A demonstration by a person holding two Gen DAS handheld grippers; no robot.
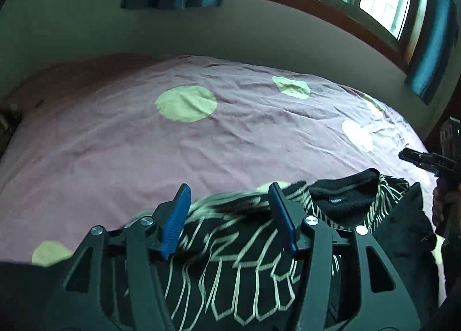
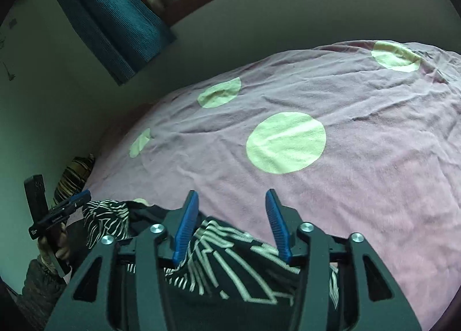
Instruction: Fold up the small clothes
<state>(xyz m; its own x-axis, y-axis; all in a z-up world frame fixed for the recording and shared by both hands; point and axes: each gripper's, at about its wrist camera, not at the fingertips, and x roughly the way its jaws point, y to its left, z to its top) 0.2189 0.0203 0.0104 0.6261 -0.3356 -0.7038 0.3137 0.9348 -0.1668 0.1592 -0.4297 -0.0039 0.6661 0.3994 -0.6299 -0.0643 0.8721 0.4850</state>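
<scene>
Clearly both the left hand-held gripper [image 1: 229, 215] and right hand-held gripper [image 2: 232, 223], fingers apart, hover directly above the black patterned sweater [image 1: 230, 267] lying crosswise on the bed [image 1: 201, 143].

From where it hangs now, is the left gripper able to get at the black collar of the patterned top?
Probably yes. The left gripper is open above the patterned top, and the black collar lies just to its right on the bedspread with nothing over it. The right gripper is off to the side.
</scene>
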